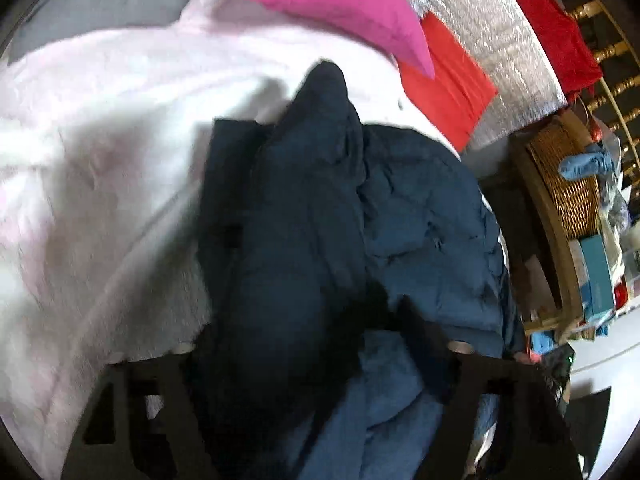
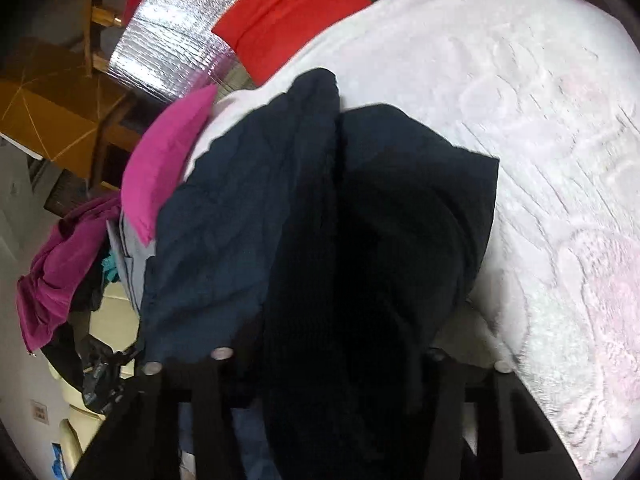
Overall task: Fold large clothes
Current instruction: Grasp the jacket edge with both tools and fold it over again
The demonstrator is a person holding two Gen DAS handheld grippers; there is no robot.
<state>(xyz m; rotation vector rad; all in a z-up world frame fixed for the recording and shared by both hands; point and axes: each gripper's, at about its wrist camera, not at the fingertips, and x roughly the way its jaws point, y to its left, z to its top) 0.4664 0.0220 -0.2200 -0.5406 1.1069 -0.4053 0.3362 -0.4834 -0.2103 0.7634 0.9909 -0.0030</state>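
A large dark navy padded jacket lies bunched on a white, pale pink bedspread. It also shows in the right wrist view. My left gripper is low over it, and folds of the jacket fill the space between its black fingers. My right gripper is likewise buried in the dark cloth, with the jacket bunched between its fingers. The fingertips of both are hidden by cloth.
A magenta pillow and a red pillow lie at the bed's head by a silver foil panel. A wicker basket and boxes stand to the right. Magenta clothing hangs off the bed's left side.
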